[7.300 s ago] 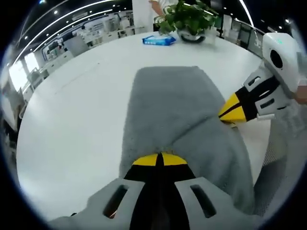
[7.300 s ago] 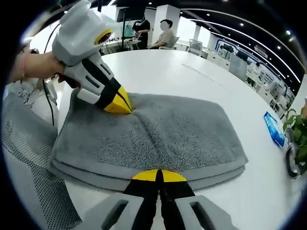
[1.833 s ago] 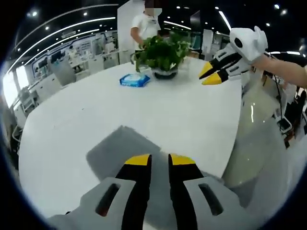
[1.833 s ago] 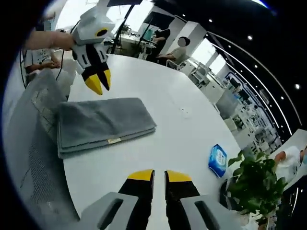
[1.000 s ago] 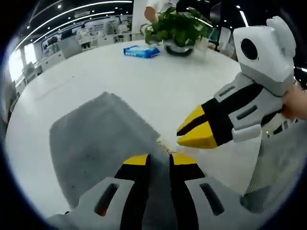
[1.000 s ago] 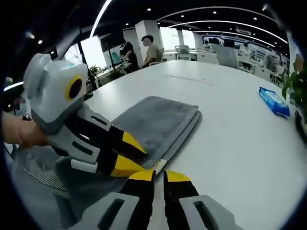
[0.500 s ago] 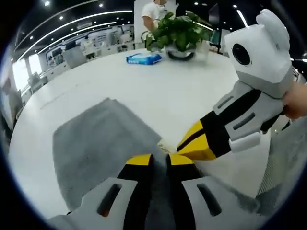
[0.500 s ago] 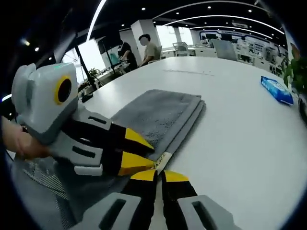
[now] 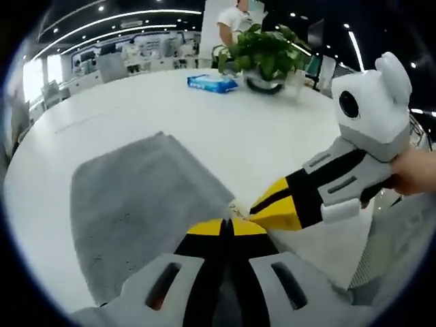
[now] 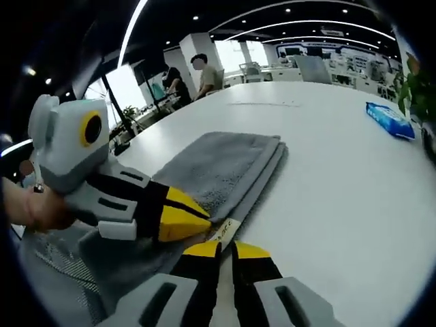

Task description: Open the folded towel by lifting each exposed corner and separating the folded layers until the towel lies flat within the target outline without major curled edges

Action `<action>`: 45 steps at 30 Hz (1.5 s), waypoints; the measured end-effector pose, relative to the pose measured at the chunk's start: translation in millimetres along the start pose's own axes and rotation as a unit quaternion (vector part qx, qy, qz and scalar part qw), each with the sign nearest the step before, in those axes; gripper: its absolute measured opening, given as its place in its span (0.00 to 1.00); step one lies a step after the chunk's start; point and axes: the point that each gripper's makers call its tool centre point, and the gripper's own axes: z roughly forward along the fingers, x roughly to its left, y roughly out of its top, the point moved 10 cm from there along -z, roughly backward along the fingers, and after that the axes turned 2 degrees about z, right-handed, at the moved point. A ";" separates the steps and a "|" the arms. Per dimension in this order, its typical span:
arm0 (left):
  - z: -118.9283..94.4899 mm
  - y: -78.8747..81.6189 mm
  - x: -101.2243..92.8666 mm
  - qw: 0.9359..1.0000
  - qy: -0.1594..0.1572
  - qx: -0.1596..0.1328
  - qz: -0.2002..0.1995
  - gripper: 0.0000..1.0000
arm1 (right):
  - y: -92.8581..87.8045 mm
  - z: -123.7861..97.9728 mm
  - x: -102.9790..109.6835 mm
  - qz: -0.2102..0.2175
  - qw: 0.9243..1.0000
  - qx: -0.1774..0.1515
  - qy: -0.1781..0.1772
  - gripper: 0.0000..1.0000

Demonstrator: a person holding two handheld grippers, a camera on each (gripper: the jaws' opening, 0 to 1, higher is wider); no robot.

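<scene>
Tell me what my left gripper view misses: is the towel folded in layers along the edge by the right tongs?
Observer: Yes. The right gripper view shows the towel with stacked layers along the edge facing the right tongs.
Operator: Are the right tongs gripping anything?
Observer: No. Their own view shows the jaws slightly apart, with a small label at the towel's corner just ahead of the tips.
Operator: And my left tongs?
Observer: Seen from the side, the left tongs are closed on that same corner, beside the label.

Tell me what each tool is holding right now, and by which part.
The left tool is shut on the towel at its near corner by the label. The right tool looks nearly closed beside it, holding nothing.
</scene>
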 end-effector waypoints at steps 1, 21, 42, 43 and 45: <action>-2.2 0.1 1.3 1.000 0.003 -0.004 -0.002 0.01 | -0.1 0.5 0.1 0.002 1.000 -0.001 0.000 0.03; -28.4 -2.9 33.7 0.999 0.024 -0.013 -0.043 0.01 | 5.0 2.6 2.9 0.038 0.999 -0.021 0.001 0.00; -69.1 -26.7 91.0 0.997 0.066 0.025 -0.026 0.01 | 5.3 0.0 4.7 -0.023 0.999 0.008 -0.039 0.00; -70.1 -26.8 92.2 0.997 0.067 0.026 -0.026 0.01 | 5.5 0.1 5.0 -0.026 0.999 0.009 -0.040 0.00; -72.6 -27.9 95.2 0.997 0.069 0.026 -0.027 0.01 | 5.6 0.4 6.0 -0.035 0.998 0.011 -0.043 0.00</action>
